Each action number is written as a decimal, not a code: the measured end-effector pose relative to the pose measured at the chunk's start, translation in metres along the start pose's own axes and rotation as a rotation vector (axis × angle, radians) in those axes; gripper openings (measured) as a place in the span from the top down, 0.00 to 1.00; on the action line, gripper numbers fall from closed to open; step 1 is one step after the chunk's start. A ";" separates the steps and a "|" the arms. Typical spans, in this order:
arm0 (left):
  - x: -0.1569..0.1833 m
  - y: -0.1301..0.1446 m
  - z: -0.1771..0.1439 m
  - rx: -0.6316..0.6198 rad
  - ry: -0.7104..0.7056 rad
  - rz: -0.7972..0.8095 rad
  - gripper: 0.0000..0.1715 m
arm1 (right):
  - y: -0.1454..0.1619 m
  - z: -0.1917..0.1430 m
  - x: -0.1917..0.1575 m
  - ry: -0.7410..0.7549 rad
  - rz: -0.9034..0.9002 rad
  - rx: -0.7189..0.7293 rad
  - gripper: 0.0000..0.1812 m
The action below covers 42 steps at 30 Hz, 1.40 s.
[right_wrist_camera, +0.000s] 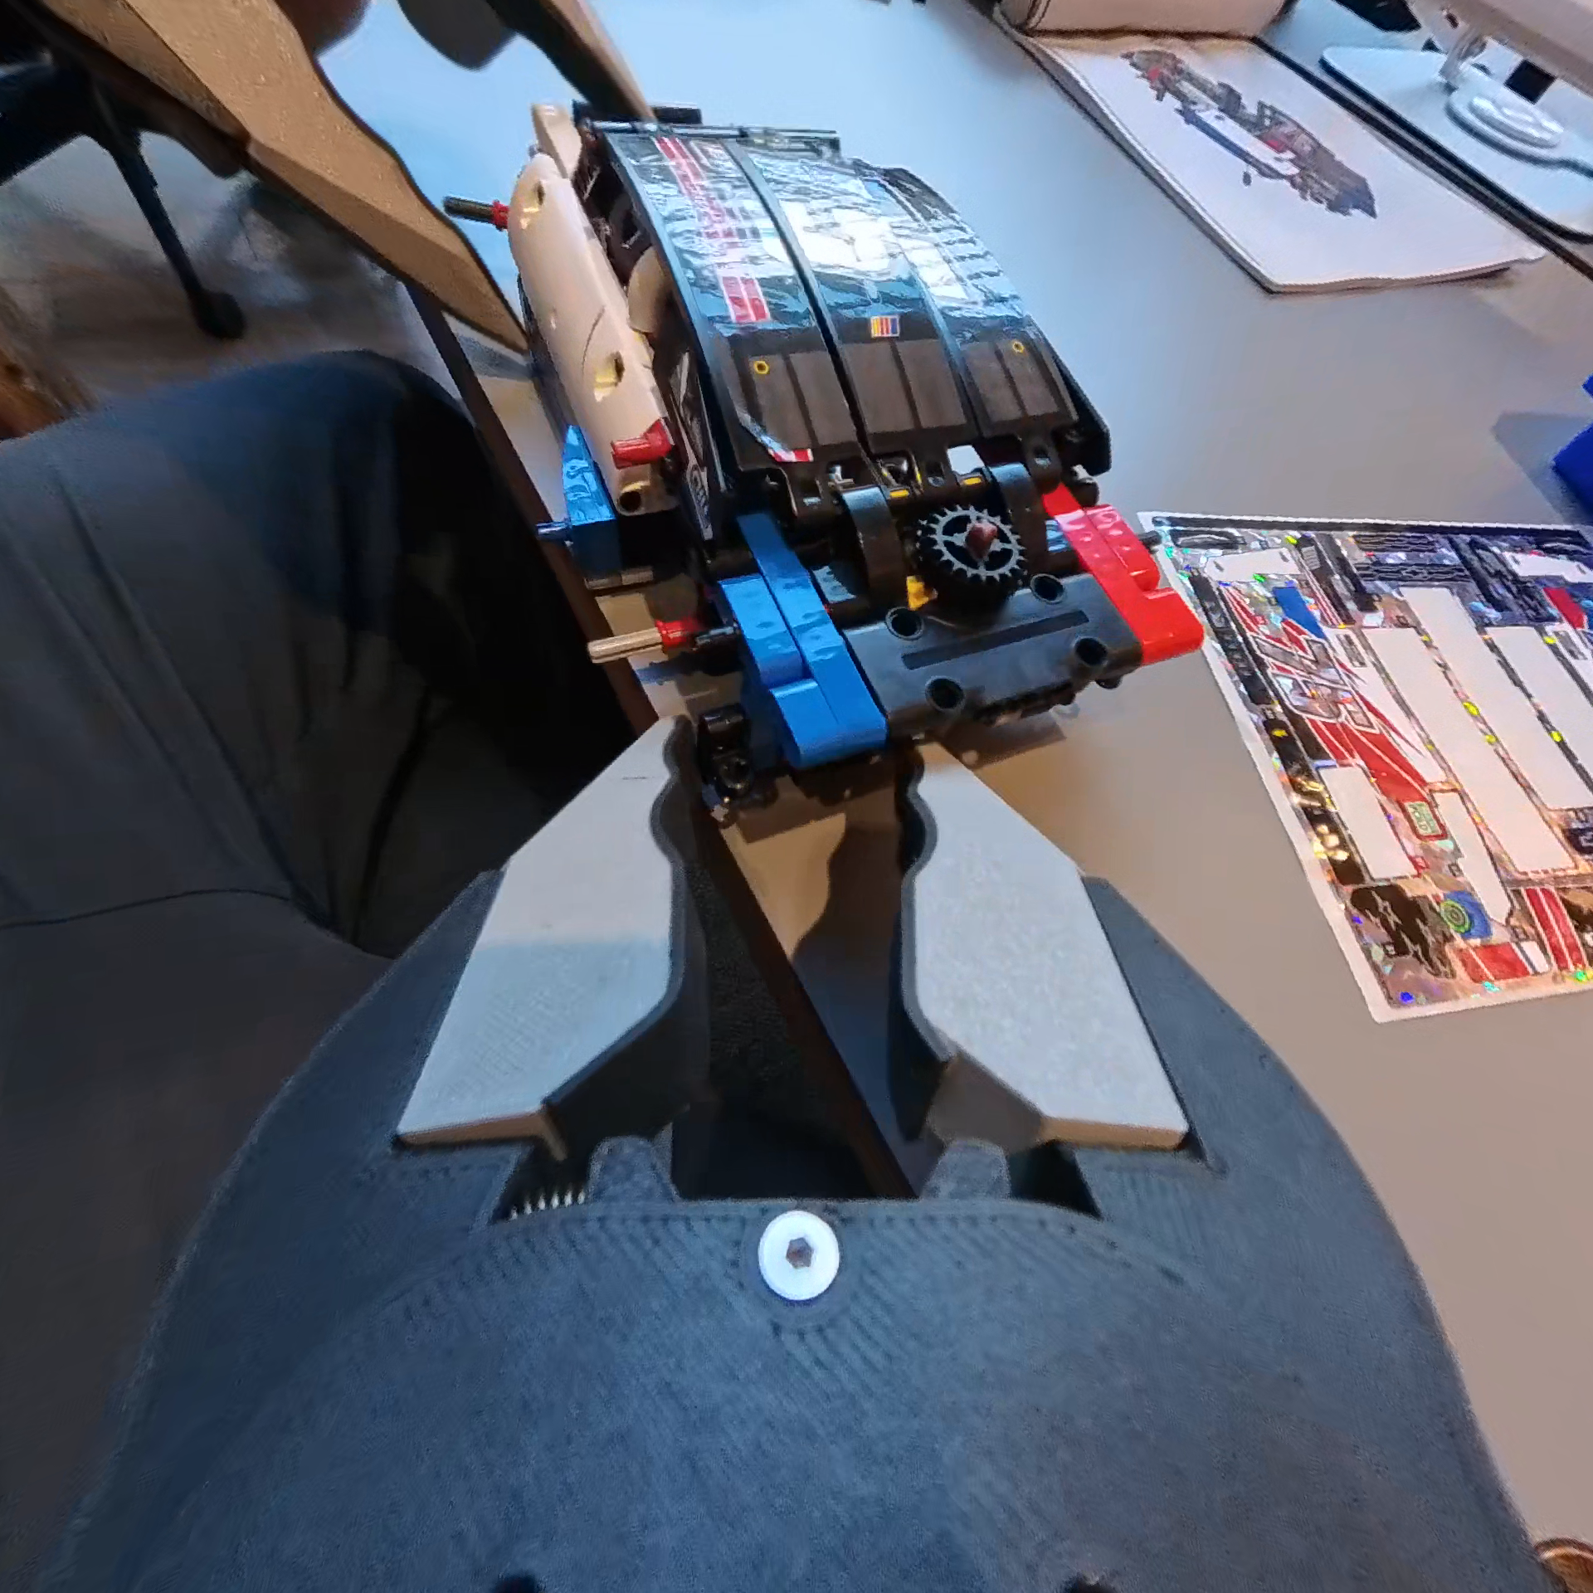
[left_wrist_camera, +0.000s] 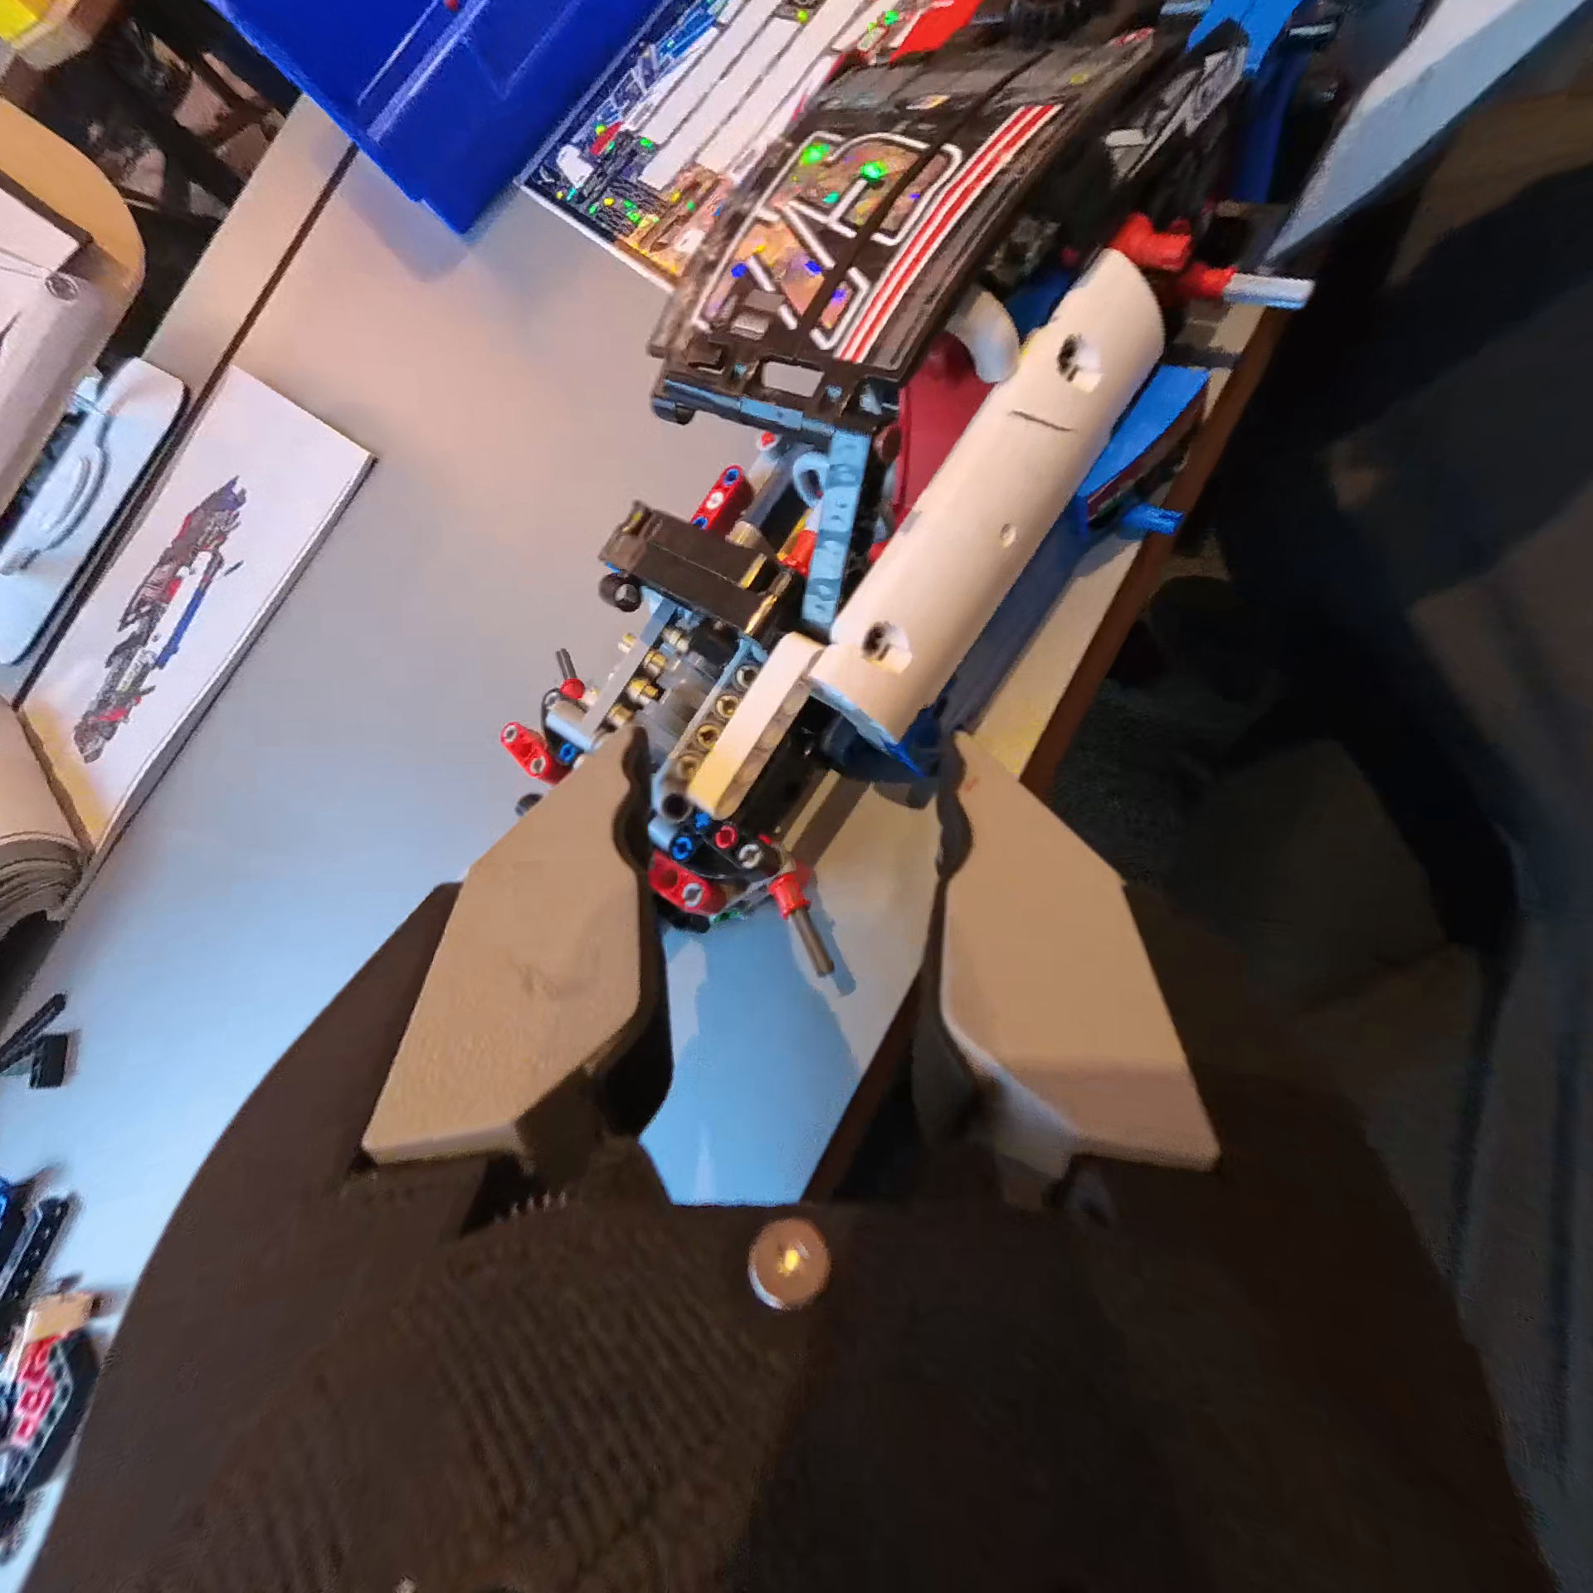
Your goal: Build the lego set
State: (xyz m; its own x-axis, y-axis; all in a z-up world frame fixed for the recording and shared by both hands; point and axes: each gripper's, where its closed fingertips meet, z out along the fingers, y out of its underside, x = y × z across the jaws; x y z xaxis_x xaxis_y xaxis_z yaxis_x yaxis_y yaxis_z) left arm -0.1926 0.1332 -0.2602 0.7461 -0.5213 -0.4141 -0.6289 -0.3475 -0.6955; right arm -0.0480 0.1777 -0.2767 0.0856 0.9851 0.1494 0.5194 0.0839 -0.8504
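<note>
The partly built lego car [left_wrist_camera: 862, 517] lies along the table's edge, with a black stickered roof [right_wrist_camera: 862, 327], a white side panel [left_wrist_camera: 991, 517] and a blue, black and red rear end [right_wrist_camera: 948, 655]. My left gripper [left_wrist_camera: 793, 759] is open, its fingers either side of the car's bare front frame [left_wrist_camera: 715, 827]. The left finger [left_wrist_camera: 552, 931] touches the frame and the right finger stands apart. My right gripper [right_wrist_camera: 802, 759] is open with its tips flanking the blue rear block [right_wrist_camera: 810, 690]. The left gripper's tan fingers [right_wrist_camera: 345, 164] show at the car's far end.
A sticker sheet [right_wrist_camera: 1422, 759] lies beside the car's rear. An open instruction booklet [left_wrist_camera: 172, 586] lies farther along the table, also in the right wrist view [right_wrist_camera: 1250, 172]. A blue bin [left_wrist_camera: 448, 95] stands behind. Loose lego parts [left_wrist_camera: 34, 1293] sit at the left. The table edge [right_wrist_camera: 552, 534] runs under the car.
</note>
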 end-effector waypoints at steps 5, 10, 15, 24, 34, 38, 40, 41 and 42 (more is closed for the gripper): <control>0.003 -0.003 0.006 0.019 0.007 0.024 0.67 | -0.003 0.000 0.001 -0.020 0.041 -0.022 0.76; 0.002 -0.011 0.003 0.015 0.073 -0.036 0.68 | -0.016 -0.006 0.004 -0.089 0.181 -0.006 0.76; -0.007 -0.024 0.000 0.045 0.115 -0.131 0.70 | -0.028 -0.006 0.010 -0.162 0.326 -0.039 0.76; -0.016 -0.039 -0.033 0.177 -0.341 0.248 0.66 | -0.031 0.002 0.011 -0.205 0.417 -0.056 0.76; -0.009 -0.046 -0.003 0.037 -0.670 0.747 0.65 | -0.040 0.000 0.015 -0.241 0.503 -0.074 0.76; -0.025 -0.042 0.012 -0.008 -0.703 0.760 0.68 | -0.044 -0.001 0.018 -0.265 0.554 -0.090 0.76; -0.030 -0.045 0.014 0.000 -0.709 0.760 0.71 | -0.046 -0.001 0.020 -0.282 0.580 -0.105 0.76; -0.032 -0.048 0.014 0.005 -0.707 0.760 0.73 | -0.047 -0.001 0.021 -0.292 0.591 -0.114 0.76; -0.033 -0.050 0.015 0.005 -0.690 0.757 0.74 | -0.048 -0.001 0.023 -0.303 0.603 -0.126 0.76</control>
State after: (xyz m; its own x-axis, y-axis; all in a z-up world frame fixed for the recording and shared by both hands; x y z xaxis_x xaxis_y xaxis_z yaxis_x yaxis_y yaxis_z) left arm -0.1822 0.1798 -0.2204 0.1177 -0.0396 -0.9923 -0.9875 -0.1097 -0.1128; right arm -0.0700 0.1959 -0.2319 0.1590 0.8542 -0.4951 0.5522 -0.4926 -0.6726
